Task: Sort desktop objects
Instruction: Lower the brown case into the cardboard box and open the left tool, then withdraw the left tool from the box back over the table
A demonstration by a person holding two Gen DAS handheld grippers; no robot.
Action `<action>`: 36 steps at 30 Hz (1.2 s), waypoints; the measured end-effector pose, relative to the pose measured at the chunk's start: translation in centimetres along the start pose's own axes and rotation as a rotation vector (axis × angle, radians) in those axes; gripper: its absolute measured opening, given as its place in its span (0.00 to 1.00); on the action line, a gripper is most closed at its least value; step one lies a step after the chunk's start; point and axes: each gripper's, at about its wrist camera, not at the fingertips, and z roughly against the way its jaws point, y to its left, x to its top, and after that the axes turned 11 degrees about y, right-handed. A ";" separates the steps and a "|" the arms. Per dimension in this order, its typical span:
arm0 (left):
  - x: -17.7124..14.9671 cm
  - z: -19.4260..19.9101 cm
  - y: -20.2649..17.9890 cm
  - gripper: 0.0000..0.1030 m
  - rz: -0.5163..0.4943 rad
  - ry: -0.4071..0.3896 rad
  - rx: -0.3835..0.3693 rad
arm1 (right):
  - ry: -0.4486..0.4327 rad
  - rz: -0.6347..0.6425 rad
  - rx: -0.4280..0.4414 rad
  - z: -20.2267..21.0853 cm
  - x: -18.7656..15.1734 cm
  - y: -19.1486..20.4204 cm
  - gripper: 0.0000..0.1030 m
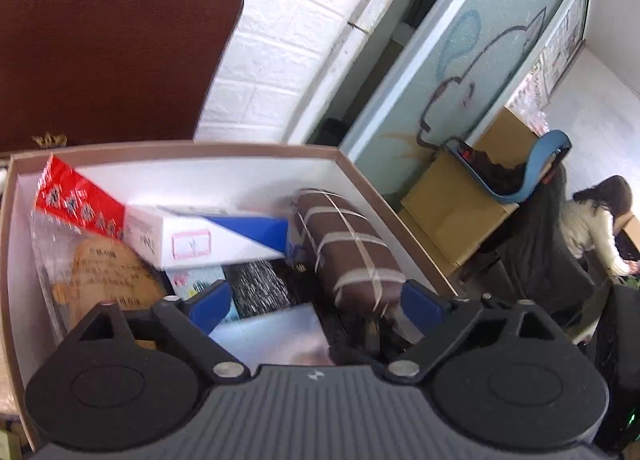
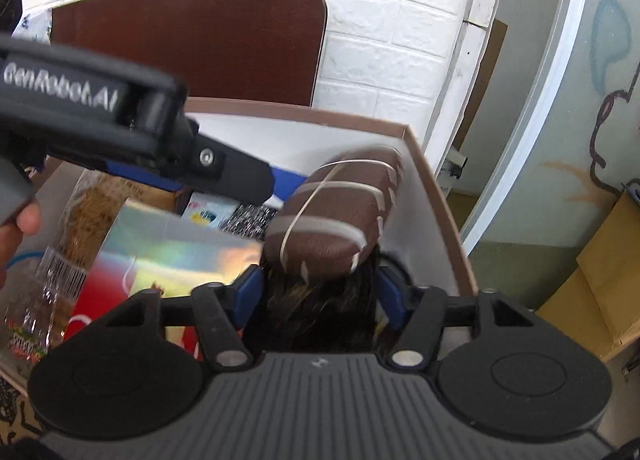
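Note:
A cardboard box [image 1: 384, 203] with white inner walls holds several items: a brown football-shaped case [image 1: 348, 248] with white stripes, a white and blue carton [image 1: 208, 238], a red packet [image 1: 76, 195] and a bagged snack [image 1: 108, 280]. My left gripper [image 1: 316, 306] is open above the box, its blue pads apart, holding nothing. In the right wrist view the brown case [image 2: 332, 227] rests on a dark furry thing [image 2: 320, 312] that sits between my right gripper's [image 2: 320, 300] blue pads. A shiny holographic box [image 2: 172, 256] lies to the left. The left gripper body [image 2: 132, 135] crosses the upper left.
The box's brown lid [image 1: 100, 47] stands open against a white brick wall [image 1: 288, 39]. Cardboard cartons [image 1: 452, 215] and a blue chair [image 1: 532, 167] stand at the right, with a person [image 1: 592, 227] bent over beyond them. A frosted glass partition [image 2: 580, 119] stands to the right.

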 end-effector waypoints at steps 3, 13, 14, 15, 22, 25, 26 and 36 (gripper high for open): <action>-1.0 0.8 -0.3 0.93 -0.006 0.010 -0.024 | -0.057 -0.014 0.006 1.8 -0.9 -0.1 0.83; -6.4 7.2 -0.7 0.94 -0.108 -0.090 0.047 | -0.146 -0.083 0.098 6.7 -3.3 3.7 0.87; -7.0 7.9 -0.4 0.94 -0.101 -0.096 0.063 | -0.146 -0.088 0.110 7.0 -3.7 4.2 0.87; -7.6 8.6 -0.2 0.94 -0.095 -0.098 0.082 | -0.145 -0.095 0.124 7.3 -3.9 4.8 0.87; -12.0 13.5 2.0 0.94 -0.061 -0.152 0.238 | -0.109 -0.108 0.217 8.9 -5.7 10.1 0.87; -13.4 15.4 3.0 0.94 -0.042 -0.162 0.265 | -0.095 -0.099 0.244 10.0 -6.1 12.5 0.87; -13.9 16.0 3.2 0.94 -0.042 -0.164 0.276 | -0.091 -0.097 0.250 10.6 -6.2 13.1 0.87; -17.7 20.0 5.6 0.94 0.018 -0.201 0.364 | -0.052 -0.043 0.291 12.4 -6.3 19.7 0.87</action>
